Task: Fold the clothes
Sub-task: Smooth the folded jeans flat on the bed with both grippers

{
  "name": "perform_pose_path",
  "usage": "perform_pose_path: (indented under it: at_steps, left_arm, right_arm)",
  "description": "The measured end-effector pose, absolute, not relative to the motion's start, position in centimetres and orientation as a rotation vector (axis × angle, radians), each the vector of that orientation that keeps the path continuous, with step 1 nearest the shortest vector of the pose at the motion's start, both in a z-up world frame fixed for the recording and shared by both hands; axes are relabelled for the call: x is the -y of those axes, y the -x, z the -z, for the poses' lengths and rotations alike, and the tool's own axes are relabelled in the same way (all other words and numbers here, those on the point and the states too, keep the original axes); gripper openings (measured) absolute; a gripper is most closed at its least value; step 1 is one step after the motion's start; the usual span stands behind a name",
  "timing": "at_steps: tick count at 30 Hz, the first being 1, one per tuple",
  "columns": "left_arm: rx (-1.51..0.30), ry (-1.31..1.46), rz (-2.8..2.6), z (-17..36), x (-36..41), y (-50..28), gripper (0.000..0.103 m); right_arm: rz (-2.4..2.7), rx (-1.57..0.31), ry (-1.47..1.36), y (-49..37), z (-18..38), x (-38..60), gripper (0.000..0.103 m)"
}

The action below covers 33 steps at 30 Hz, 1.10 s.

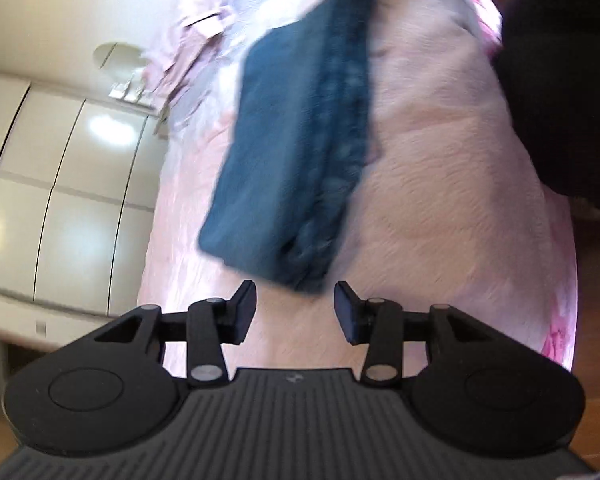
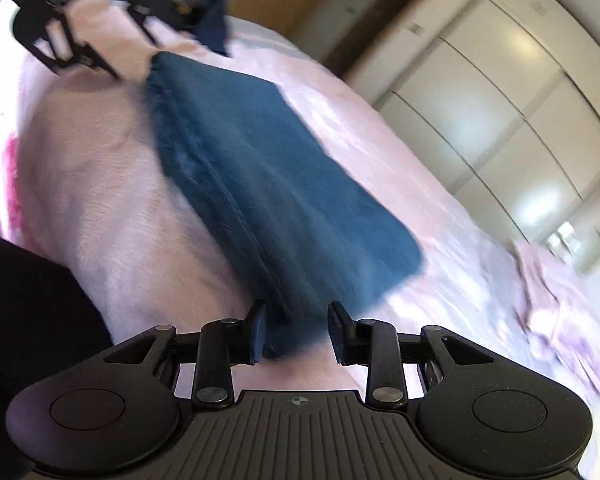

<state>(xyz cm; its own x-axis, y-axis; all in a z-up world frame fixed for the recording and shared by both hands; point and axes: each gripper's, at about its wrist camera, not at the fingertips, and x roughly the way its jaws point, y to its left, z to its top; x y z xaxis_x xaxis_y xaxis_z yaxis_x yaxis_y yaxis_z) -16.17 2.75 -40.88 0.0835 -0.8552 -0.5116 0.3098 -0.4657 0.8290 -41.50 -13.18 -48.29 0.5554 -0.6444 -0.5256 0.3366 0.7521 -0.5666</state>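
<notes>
A dark teal folded garment [image 1: 296, 152] lies as a long strip on the pink bedspread [image 1: 440, 168]. My left gripper [image 1: 295, 308] is open and empty, just short of the strip's near end. In the right wrist view the same garment [image 2: 276, 184] runs away from my right gripper [image 2: 297, 330], which is open with the garment's near end lying between its fingers. The left gripper [image 2: 72, 46] shows at the strip's far end in that view. Both views are motion-blurred.
White wardrobe doors [image 1: 60, 184] stand beside the bed, also in the right wrist view [image 2: 520, 120]. Crumpled pale patterned cloth [image 2: 560, 320] lies at the head of the bed. A person's dark clothing [image 1: 560, 80] is at the bed edge. Wooden floor [image 1: 596, 420] shows below.
</notes>
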Motion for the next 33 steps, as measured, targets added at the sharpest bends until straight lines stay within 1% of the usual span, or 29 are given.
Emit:
perform_pose_path:
  at_steps: [3, 6, 7, 9, 14, 16, 18, 20, 22, 24, 26, 30, 32, 33]
  left_arm:
    - [0.451, -1.305, 1.571, 37.5, 0.9, 15.8, 0.04]
    - [0.311, -1.169, 1.605, 35.3, 0.2, 14.5, 0.041]
    - [0.257, -1.131, 1.634, 34.4, 1.0, 14.4, 0.043]
    - [0.152, -1.058, 1.687, 32.8, 2.9, 14.4, 0.043]
    - [-0.057, -0.953, 1.774, 32.0, 10.1, 14.7, 0.043]
    - [-0.17, -0.937, 1.788, 31.8, 12.7, 13.6, 0.042]
    - [-0.311, -0.928, 1.781, 34.2, 15.9, 12.4, 0.039]
    - [-0.412, -0.878, 1.792, 36.0, 17.1, 11.0, 0.04]
    - [-0.45, -0.813, 1.808, 36.6, 17.1, 10.0, 0.041]
    - [-0.447, -0.783, 1.806, 36.9, 16.4, 9.7, 0.041]
    - [-0.437, -0.777, 1.806, 37.2, 16.2, 9.7, 0.041]
    - [-0.438, -0.776, 1.807, 37.2, 16.4, 9.7, 0.041]
    - [-0.425, -0.783, 1.798, 37.1, 16.5, 10.0, 0.041]
    - [-0.416, -0.785, 1.793, 36.7, 16.2, 10.1, 0.039]
  right_arm:
    - [0.662, -0.741, 0.341, 43.3, 46.5, 13.1, 0.031]
    - [0.714, -0.667, 0.23, 44.3, 44.9, 14.4, 0.031]
    - [0.722, -0.641, 0.182, 44.3, 44.3, 14.9, 0.031]
    - [0.721, -0.597, 0.08, 43.7, 43.5, 16.2, 0.031]
    - [0.704, -0.515, -0.182, 40.9, 41.7, 22.4, 0.031]
    - [0.695, -0.501, -0.25, 39.7, 40.8, 25.1, 0.031]
    - [0.686, -0.503, -0.301, 38.1, 41.1, 28.1, 0.031]
    - [0.702, -0.525, -0.343, 36.7, 42.2, 31.4, 0.031]
    - [0.745, -0.57, -0.384, 35.8, 44.2, 34.5, 0.031]
    - [0.766, -0.607, -0.425, 35.2, 46.4, 37.3, 0.031]
    - [0.762, -0.547, -0.493, 35.9, 47.6, 39.1, 0.032]
    - [0.808, -0.504, -0.543, 37.2, 46.6, 40.2, 0.032]
    - [0.815, -0.475, -0.547, 38.2, 44.9, 38.5, 0.032]
    - [0.798, -0.452, -0.551, 38.9, 44.0, 37.1, 0.032]
